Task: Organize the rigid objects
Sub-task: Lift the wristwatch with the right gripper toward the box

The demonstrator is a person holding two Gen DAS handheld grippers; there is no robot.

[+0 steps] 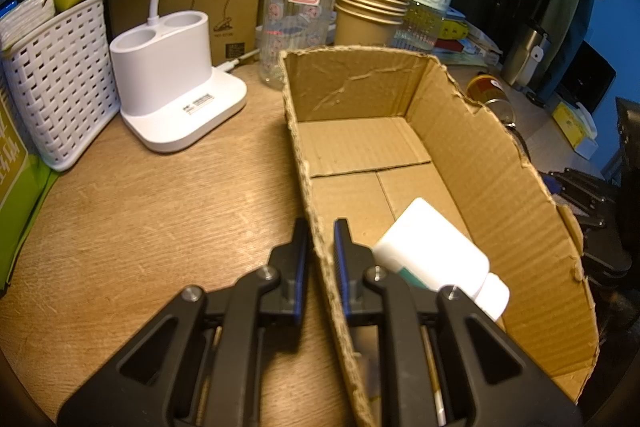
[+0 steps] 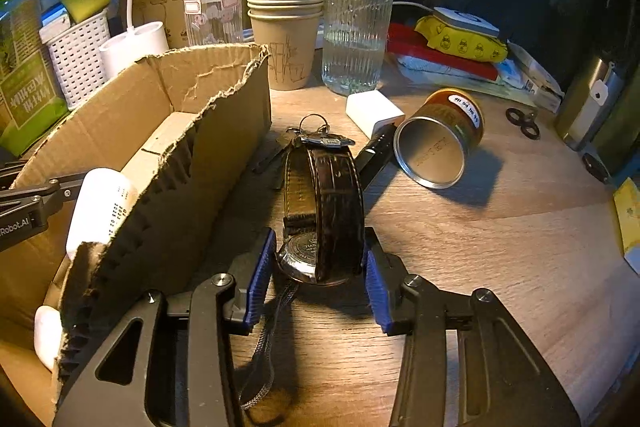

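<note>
A torn-topped cardboard box stands on the wooden table, with a white plastic bottle lying inside near its front. My left gripper is shut on the box's left wall, one finger outside and one inside. In the right wrist view the box is on the left and the bottle shows over its wall. Just right of the box a wristwatch with a dark brown leather strap stands on edge on the table. My right gripper is shut on the watch, its blue pads pressing on case and strap.
Beyond the watch lie keys, a black pen-like thing, a white charger block and a tin can on its side. At the back stand paper cups, a water bottle, a lamp base and a white basket.
</note>
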